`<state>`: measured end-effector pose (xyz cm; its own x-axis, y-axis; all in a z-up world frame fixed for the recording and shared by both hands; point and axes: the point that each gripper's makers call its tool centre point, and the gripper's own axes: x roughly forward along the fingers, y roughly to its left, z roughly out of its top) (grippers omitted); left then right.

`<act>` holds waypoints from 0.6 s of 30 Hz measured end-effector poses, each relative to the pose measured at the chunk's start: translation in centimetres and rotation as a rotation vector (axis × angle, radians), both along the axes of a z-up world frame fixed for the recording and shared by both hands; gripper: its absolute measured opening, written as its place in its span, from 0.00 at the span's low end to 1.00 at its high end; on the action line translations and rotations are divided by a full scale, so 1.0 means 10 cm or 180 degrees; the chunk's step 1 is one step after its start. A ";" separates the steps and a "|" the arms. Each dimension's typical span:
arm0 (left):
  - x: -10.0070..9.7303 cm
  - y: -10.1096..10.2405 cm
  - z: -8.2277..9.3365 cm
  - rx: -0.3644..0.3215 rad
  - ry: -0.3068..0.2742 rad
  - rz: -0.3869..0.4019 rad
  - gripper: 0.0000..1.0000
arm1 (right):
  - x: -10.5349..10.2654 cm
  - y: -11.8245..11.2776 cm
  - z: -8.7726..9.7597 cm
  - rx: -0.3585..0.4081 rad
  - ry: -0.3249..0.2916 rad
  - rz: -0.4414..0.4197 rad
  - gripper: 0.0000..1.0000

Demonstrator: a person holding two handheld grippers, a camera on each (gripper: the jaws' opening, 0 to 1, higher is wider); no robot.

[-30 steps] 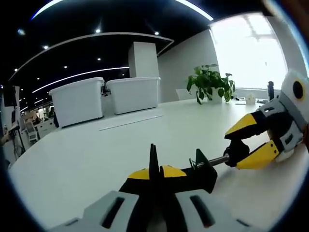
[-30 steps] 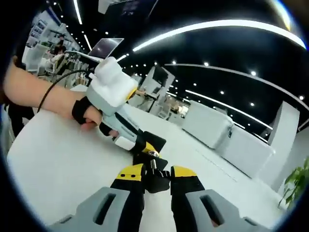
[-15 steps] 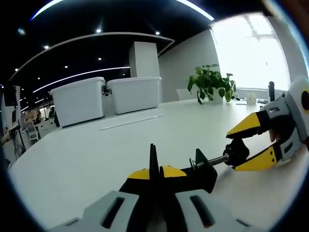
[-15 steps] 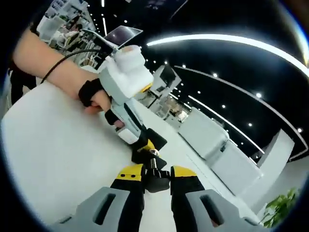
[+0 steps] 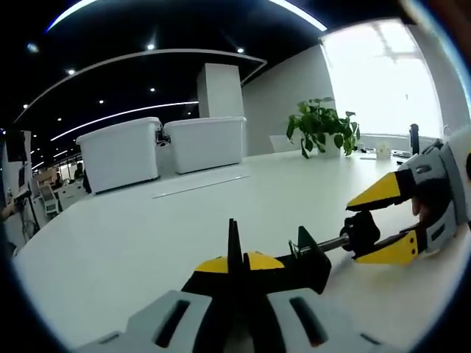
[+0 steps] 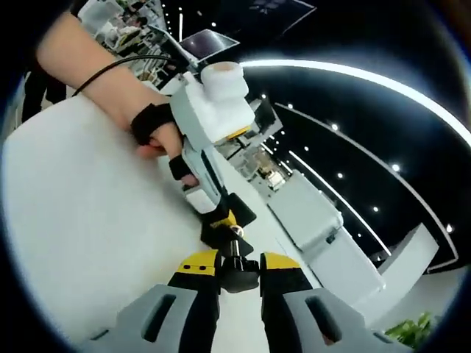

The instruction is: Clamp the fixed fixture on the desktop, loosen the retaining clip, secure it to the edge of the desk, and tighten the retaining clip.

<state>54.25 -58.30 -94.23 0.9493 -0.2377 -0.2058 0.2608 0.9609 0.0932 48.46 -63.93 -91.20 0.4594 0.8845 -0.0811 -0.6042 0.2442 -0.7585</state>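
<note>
Rolling further over the last second, the right gripper (image 5: 375, 222) is showing in the left gripper view with its body slipping toward the right edge of the frame while its yellow-tipped jaws are staying closed on the black knob (image 5: 360, 231) at the end of the fixture's screw. In the right gripper view the scene has tilted with that roll, and the person's hand (image 6: 158, 136) and the left gripper's body are now sitting higher, in the upper left. The left gripper (image 5: 235, 263) is pinching the black fixture (image 5: 305, 261) at the bottom centre of its own view, jaws pressed together on a thin upright part of it, with the clamp resting on the white desk (image 5: 132, 235). From the right gripper view, the right gripper's two jaws are squeezing the knob (image 6: 239, 273) at lower centre, and the screw is running up from it toward the left gripper (image 6: 221, 220). A potted plant (image 5: 320, 126) and two white bins (image 5: 162, 147) are standing along the far edge of the desk.
</note>
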 end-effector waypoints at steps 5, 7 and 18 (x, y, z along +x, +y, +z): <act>0.01 0.00 0.00 0.0000 -0.0002 -0.0012 0.06 | 0.10 -0.08 0.10 0.0533 0.1003 -0.0038 0.29; 0.01 0.00 0.00 -0.0004 -0.0002 -0.0026 0.06 | 0.14 -0.14 0.18 0.0870 0.1519 -0.0008 0.30; -0.02 -0.02 0.00 0.0006 -0.0009 -0.0023 0.06 | 0.13 -0.22 0.11 0.1396 0.3084 0.0130 0.24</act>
